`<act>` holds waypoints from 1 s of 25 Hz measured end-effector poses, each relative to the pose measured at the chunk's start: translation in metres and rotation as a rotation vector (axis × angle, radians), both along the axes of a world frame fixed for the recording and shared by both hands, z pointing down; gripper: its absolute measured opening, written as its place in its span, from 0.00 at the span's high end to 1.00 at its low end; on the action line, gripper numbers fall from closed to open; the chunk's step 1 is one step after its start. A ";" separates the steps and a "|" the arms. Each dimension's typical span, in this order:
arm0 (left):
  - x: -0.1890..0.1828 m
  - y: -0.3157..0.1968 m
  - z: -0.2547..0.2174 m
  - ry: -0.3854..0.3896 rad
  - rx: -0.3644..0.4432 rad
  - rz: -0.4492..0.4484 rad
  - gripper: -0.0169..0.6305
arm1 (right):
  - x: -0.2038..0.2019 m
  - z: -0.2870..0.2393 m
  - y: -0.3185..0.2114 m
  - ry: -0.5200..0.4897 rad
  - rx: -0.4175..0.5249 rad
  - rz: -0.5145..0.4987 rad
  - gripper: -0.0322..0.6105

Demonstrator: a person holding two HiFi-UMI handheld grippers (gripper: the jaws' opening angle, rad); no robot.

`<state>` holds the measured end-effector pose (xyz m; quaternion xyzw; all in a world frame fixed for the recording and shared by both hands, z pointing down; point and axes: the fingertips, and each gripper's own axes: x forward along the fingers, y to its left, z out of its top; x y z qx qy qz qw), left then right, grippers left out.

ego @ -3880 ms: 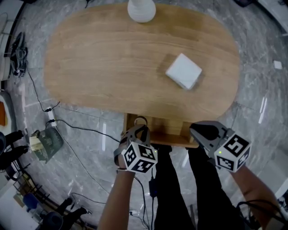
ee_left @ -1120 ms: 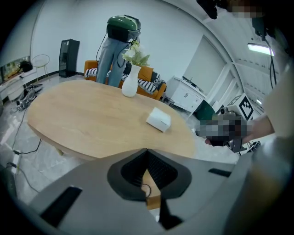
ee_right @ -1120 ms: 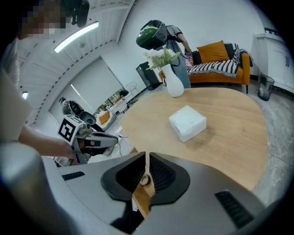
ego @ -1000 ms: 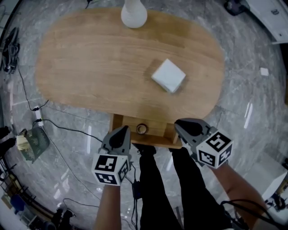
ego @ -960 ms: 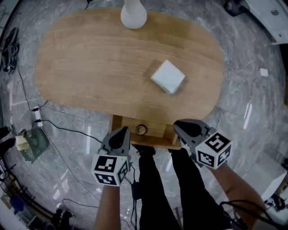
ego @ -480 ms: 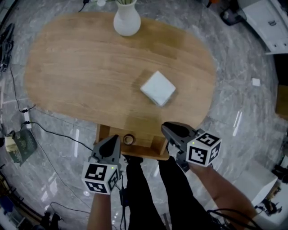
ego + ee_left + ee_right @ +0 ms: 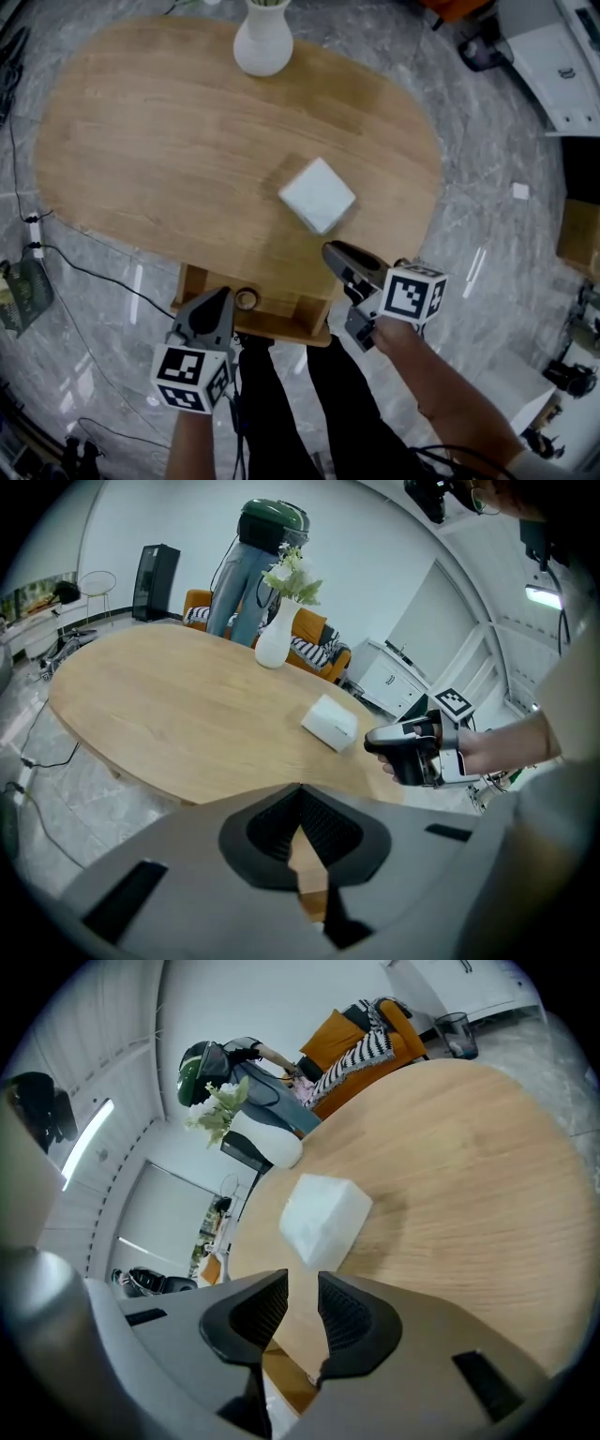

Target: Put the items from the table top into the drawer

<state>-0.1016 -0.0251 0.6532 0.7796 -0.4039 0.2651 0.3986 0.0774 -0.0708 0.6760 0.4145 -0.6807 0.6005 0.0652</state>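
Note:
A white box (image 7: 317, 194) lies on the oval wooden table (image 7: 141, 141), toward its near right side. Under the table's near edge the wooden drawer (image 7: 286, 325) stands pulled out, with a small tape ring (image 7: 247, 299) inside. My right gripper (image 7: 331, 251) hovers over the table's near edge, just short of the box; its jaws have just been opening and stand a narrow gap apart, empty, with the box (image 7: 323, 1213) ahead of my right gripper (image 7: 302, 1283). My left gripper (image 7: 219, 301) hangs at the drawer's left front, and in its own view the left gripper (image 7: 300, 794) is shut and empty.
A white vase (image 7: 262, 42) with flowers stands at the table's far edge. Cables (image 7: 66, 258) run over the marble floor on the left. My legs (image 7: 281, 403) are below the drawer. An orange sofa (image 7: 314, 635) and a figure in a green helmet (image 7: 272, 522) are beyond the table.
My right gripper has moved forward from beside the drawer to above the table's near edge, rolling as it went, and its jaws have parted. The left gripper has stayed by the drawer.

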 end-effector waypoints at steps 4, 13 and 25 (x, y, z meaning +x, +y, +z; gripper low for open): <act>-0.001 -0.001 0.001 -0.001 -0.003 -0.004 0.97 | -0.002 0.000 -0.017 -0.075 0.001 0.062 0.74; 0.006 0.007 0.008 -0.011 -0.031 0.013 0.97 | 0.023 0.031 -0.030 -0.133 -0.136 0.243 0.69; 0.002 0.008 0.009 -0.015 -0.022 0.019 0.97 | 0.010 0.015 -0.033 -0.231 -0.069 0.208 0.88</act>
